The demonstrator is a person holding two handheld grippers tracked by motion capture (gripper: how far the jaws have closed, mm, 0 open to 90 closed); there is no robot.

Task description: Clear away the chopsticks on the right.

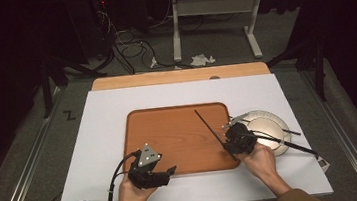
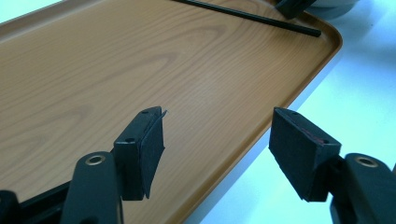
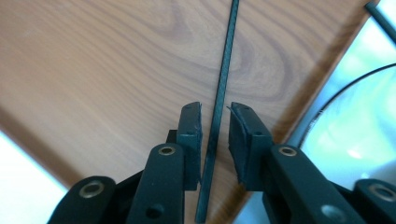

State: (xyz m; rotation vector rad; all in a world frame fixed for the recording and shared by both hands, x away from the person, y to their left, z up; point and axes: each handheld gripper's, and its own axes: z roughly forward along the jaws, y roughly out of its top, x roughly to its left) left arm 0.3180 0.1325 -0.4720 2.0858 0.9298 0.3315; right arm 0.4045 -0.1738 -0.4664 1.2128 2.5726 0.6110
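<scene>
A thin black chopstick (image 1: pixel 208 125) lies slantwise on the right part of the wooden tray (image 1: pixel 169 131). My right gripper (image 1: pixel 225 143) stands over its near end. In the right gripper view the chopstick (image 3: pixel 226 60) runs between the two pads of the right gripper (image 3: pixel 215 126), with a narrow gap on each side, so the jaws are open and not pressing on it. My left gripper (image 1: pixel 173 171) rests at the tray's near edge. The left gripper (image 2: pixel 217 140) is open wide, with nothing between its pads above the tray rim (image 2: pixel 289 93).
A white plate (image 1: pixel 269 121) sits just right of the tray. A second black chopstick (image 1: pixel 291 144) lies across it, and a metal utensil (image 1: pixel 234 121) lies at its left rim. The tray rests on a white mat (image 1: pixel 103 118) on the table.
</scene>
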